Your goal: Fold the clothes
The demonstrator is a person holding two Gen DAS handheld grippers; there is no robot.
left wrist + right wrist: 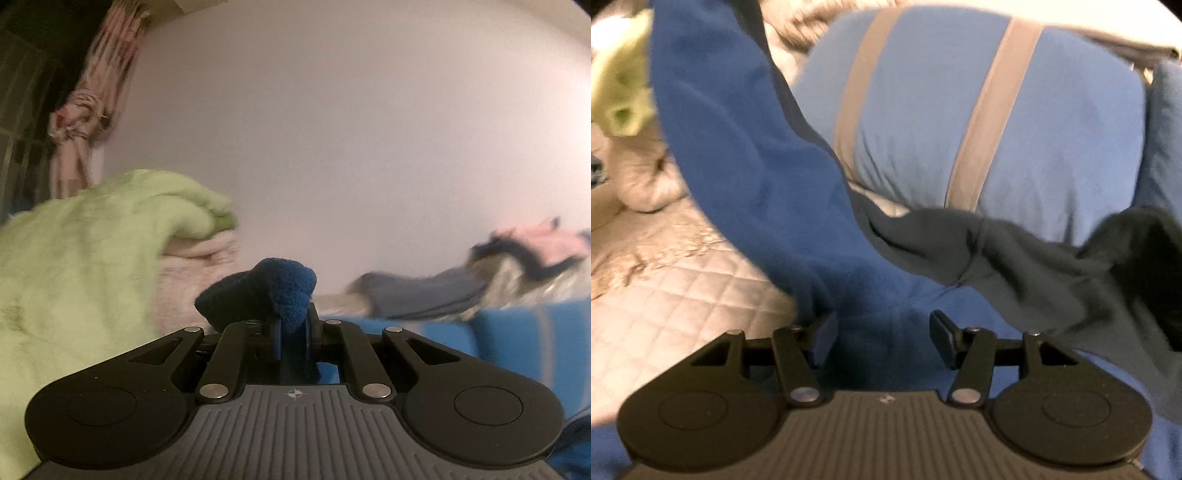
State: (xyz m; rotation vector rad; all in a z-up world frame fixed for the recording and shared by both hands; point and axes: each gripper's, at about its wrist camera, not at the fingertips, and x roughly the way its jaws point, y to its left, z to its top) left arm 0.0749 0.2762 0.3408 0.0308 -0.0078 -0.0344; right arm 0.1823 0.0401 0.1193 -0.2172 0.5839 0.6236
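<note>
While the quilted cream bed cover (676,269) spreads under everything, the blue pillow with grey stripes (1034,122) lies on it at its far side, and the blue fleece garment (746,155) hangs in front of that pillow, its dark lining (997,251) trailing across the pillow's lower edge. Left of the pillow sits a pile of folded laundry topped by a green blanket (92,240). Nearer than the pillow, the right gripper (882,332) points down at the fleece, fingers spread, nothing pinched between them. Raised and level, the left gripper (291,325) has its fingers pressed together on a bunched fold of the same blue fleece.
</note>
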